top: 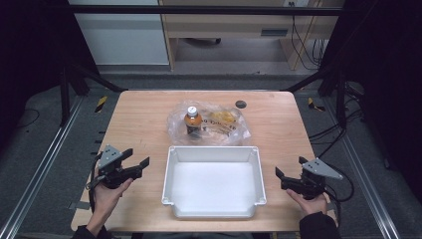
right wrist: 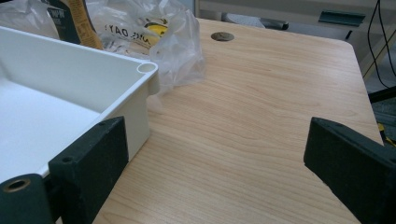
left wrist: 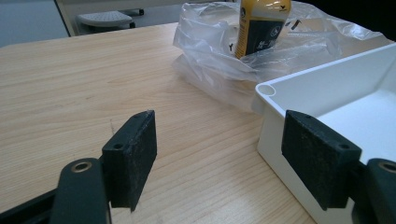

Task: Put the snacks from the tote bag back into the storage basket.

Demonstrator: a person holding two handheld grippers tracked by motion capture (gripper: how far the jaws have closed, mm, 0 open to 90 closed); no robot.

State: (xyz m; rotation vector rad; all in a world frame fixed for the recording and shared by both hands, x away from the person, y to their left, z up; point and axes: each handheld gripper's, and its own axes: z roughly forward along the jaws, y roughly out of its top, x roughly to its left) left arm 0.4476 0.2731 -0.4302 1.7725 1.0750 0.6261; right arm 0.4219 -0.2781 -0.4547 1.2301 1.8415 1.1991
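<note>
Left gripper (top: 141,165), right gripper (top: 280,175): both released, empty, flanking white tray (top: 214,154). Risk: upright bottle (top: 193,119) toppling if crinkled plastic bag (top: 226,130) snagged.

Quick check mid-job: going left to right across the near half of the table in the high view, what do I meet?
Left tool → white bin → right tool.

I see a matt, pale wood-grain desk (top: 139,124). The tray (top: 214,211) is smooth white plastic with a slight sheen. At its 12 o'clock, a crinkled, glossy clear plastic bag (top: 176,124). My jaws carry rough, matt black pads (left wrist: 133,156).
</note>
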